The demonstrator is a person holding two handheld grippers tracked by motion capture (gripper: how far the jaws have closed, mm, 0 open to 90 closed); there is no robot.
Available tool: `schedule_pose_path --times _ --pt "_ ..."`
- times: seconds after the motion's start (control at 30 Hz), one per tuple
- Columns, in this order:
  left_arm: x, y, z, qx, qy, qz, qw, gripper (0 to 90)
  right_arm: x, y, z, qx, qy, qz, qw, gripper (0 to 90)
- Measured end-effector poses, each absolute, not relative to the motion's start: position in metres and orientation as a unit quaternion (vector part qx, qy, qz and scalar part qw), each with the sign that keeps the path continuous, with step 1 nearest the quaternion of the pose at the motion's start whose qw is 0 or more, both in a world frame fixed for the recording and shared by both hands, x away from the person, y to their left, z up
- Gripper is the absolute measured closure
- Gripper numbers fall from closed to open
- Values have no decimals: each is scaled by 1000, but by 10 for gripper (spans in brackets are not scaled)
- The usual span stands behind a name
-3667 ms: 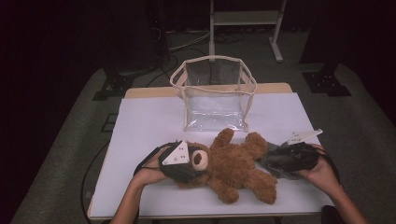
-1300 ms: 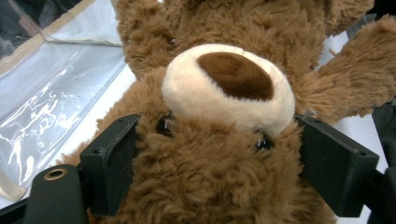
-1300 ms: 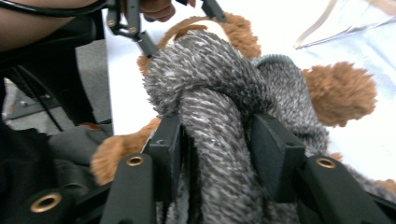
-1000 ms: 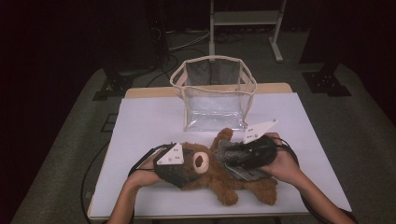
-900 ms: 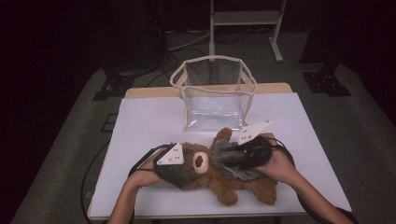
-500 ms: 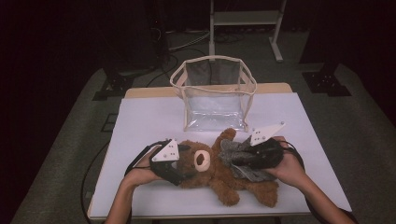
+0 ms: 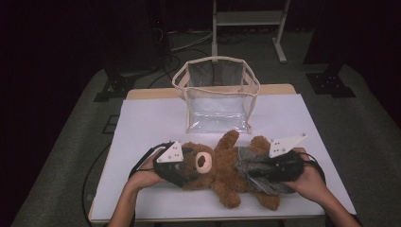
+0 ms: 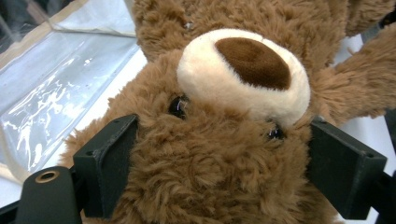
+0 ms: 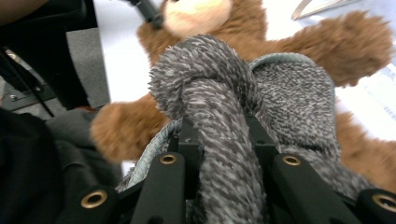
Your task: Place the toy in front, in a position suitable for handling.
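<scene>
A brown plush teddy bear [image 7: 218, 170] lay on its back at the front middle of a white table [image 7: 142, 118], its shaggy fur thick and soft, its rounded cream muzzle tipped with a dark brown oval nose. A grey, speckled, fuzzy knitted garment [image 7: 253, 165] was draped over the bear's belly, toward the person's right. The left gripper [image 7: 182, 171] had its two black, blocky jaws spread wide and pressed against both sides of the bear's head, just below its glossy black eyes. The right gripper [image 7: 250, 171] had just closed its jaws until they were nearly together, pinching a bunched fold of the grey garment between them. Just behind the bear stood an open-topped bag [image 7: 216, 97] of clear, shiny plastic with cream fabric edging, boxy in shape.
</scene>
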State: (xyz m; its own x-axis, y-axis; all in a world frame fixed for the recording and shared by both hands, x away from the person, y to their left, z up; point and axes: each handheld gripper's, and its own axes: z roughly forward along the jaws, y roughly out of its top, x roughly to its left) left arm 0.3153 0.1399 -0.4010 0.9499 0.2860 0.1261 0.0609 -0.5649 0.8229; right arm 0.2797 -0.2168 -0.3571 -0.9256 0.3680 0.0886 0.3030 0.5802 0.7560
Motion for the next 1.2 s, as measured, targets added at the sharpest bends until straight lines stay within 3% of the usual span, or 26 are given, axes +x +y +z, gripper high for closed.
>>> schedule_pose_path --times 0.2,0.43,0.77,1.2 --pt "316 139 -402 876 106 119 455 152 271 -215 -368 188 886 422 33 727" --pt "313 138 -400 880 95 116 452 208 286 -212 -370 200 879 431 45 733" --pt "310 139 -398 886 91 101 444 222 308 -217 -371 218 867 447 39 735" --pt "309 137 -399 886 77 105 445 200 288 -249 -389 253 845 471 7 732"
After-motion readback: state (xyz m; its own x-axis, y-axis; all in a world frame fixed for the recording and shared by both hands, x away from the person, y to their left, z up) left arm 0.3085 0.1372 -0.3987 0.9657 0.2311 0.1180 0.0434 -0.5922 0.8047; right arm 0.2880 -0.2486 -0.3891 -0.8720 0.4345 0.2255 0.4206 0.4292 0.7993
